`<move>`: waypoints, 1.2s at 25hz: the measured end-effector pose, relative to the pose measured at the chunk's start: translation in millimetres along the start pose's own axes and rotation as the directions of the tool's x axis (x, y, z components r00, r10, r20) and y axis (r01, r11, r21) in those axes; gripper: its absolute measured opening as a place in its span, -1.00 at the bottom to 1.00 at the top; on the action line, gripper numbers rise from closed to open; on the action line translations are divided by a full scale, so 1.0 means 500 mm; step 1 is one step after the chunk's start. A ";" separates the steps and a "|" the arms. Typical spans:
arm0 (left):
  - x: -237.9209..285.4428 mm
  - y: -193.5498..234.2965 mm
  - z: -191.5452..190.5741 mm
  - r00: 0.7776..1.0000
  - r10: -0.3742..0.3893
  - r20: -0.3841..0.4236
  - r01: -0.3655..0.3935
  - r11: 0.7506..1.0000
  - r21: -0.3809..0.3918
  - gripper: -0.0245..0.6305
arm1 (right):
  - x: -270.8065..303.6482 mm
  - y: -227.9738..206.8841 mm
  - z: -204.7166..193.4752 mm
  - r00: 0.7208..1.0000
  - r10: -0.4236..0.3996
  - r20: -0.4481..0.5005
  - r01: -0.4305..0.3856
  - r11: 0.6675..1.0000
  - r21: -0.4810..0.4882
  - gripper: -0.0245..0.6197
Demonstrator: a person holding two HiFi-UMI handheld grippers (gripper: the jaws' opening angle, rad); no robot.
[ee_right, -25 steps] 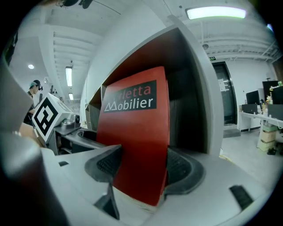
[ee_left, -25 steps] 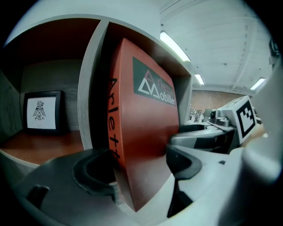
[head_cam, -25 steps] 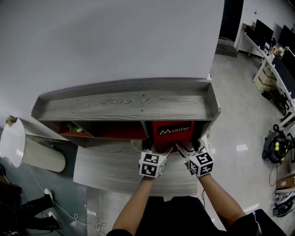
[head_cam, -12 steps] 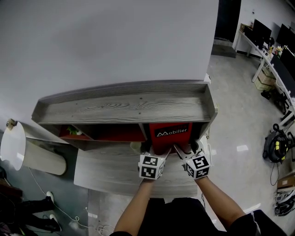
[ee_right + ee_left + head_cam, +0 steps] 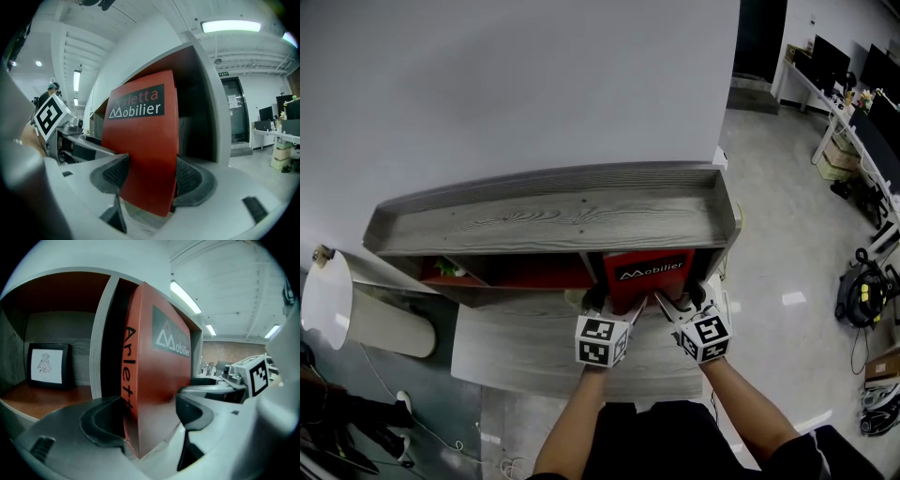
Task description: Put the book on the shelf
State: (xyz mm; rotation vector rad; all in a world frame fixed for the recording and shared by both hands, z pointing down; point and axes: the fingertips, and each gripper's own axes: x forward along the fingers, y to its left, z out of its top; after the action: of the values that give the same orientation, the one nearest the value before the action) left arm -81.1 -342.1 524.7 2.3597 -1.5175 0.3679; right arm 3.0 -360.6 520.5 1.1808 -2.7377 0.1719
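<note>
A red book [image 5: 642,272] with "Mobilier" on its cover stands upright, its far end inside the right compartment of the grey wooden shelf [image 5: 553,216]. My left gripper [image 5: 602,302] is shut on the spine side of the book [image 5: 159,376], which sits between its dark pads [image 5: 101,423]. From the right, my right gripper [image 5: 684,302] is shut on the same book [image 5: 145,140], a ribbed pad [image 5: 190,178] against each cover. In their own views the left gripper [image 5: 145,420] and the right gripper [image 5: 146,178] each see the other beyond the book.
A grey divider [image 5: 101,333] separates the book's compartment from the left one, where a small framed picture [image 5: 47,365] stands. A lower grey board [image 5: 516,347] juts out under my hands. A white round object [image 5: 323,286] stands at the left, and office desks [image 5: 853,94] at the far right.
</note>
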 end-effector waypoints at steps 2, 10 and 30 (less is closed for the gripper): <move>0.000 0.001 0.003 1.000 0.006 -0.008 -0.006 1.000 -0.008 0.14 | 0.000 -0.001 0.004 1.000 -0.001 0.004 0.001 1.000 -0.007 -0.01; 0.014 0.007 0.006 0.995 0.099 -0.034 -0.099 0.995 -0.022 0.13 | -0.001 -0.014 0.007 0.999 -0.050 -0.002 0.050 0.999 -0.016 -0.10; 0.058 0.002 0.010 0.995 0.088 0.037 -0.089 0.996 0.027 0.13 | 0.001 -0.042 -0.010 0.990 -0.142 0.008 0.142 0.990 -0.011 -0.10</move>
State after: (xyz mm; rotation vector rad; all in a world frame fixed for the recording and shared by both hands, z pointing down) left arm -70.3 -368.5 531.2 2.3377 -1.6478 0.3727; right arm 18.5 -374.2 526.2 1.3695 -2.6437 0.1349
